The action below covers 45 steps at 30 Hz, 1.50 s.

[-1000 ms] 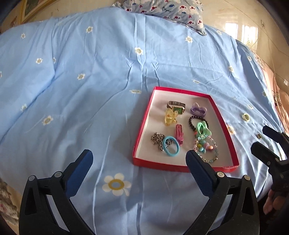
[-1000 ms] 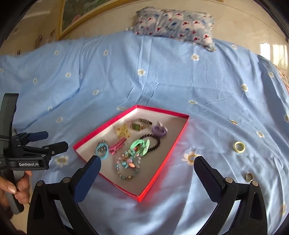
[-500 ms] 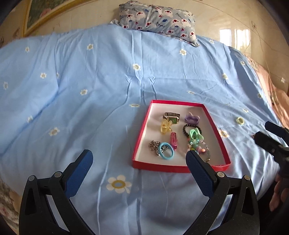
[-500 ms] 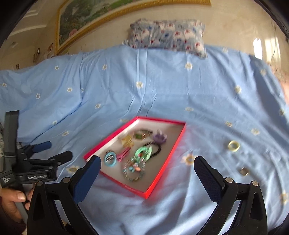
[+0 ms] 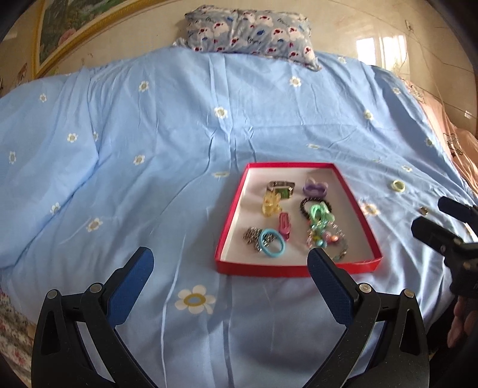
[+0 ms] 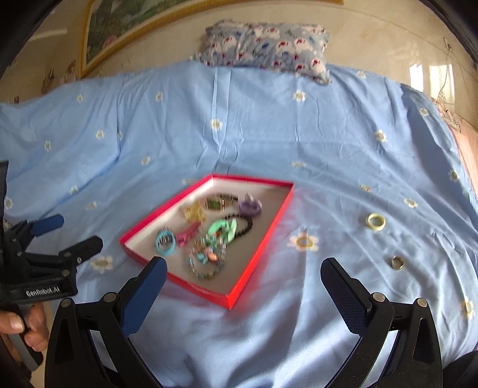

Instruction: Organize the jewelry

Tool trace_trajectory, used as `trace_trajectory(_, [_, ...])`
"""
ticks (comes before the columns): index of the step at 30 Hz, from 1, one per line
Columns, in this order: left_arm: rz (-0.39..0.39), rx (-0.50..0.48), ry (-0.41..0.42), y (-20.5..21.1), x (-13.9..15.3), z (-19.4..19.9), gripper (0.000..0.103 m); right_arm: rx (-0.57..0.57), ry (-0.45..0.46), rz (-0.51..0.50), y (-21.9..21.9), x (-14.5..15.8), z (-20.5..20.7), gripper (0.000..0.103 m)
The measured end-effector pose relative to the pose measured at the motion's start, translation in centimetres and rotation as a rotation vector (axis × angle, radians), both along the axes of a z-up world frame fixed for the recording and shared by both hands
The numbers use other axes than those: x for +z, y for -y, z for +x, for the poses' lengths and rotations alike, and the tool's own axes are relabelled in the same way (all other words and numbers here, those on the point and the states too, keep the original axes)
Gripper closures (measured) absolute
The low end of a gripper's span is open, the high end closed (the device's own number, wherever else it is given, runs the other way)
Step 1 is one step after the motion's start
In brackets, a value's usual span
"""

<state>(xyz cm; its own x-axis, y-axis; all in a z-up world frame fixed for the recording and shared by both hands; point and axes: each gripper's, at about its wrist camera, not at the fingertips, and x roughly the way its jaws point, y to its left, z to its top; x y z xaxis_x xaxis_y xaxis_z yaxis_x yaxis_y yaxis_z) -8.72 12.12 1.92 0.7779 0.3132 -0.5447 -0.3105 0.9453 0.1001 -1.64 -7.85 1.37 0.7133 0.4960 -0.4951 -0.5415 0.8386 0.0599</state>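
A daisy-print blue bedspread [image 5: 149,155] lies ahead of the tongs, a patterned pillow [image 5: 248,29] beyond, apparently a framed painting [image 6: 125,24] behind.

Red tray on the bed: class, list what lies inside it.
Inside the red tray: a green-faced watch, purple clip, yellow clip, pink clip, black bead bracelet, green clip, blue hair tie over a chain, colourful beads. The left tool's finger covers the beads' near end.
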Motion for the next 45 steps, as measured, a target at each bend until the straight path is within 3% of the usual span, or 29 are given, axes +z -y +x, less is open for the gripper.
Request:
trace_trajectory(11, [0.046, 0.004, -0.101, 0.9, -2.1, 1.6, 0.0, -0.001, -0.085, -0.004, -0.1, -1.8, 1.3, 0.0])
trace_trajectory(19, [0.019, 0.007, -0.139, 0.7, -3.1, 2.3, 0.0, -0.003, -0.102, -0.018, -0.4, -2.4, 1.4, 0.0])
trace_trajectory(45, [-0.001, 0.005, -0.15, 0.5, -3.6, 2.5, 0.0, 0.004, -0.127, -0.038, -1.0, -2.9, 1.6, 0.0])
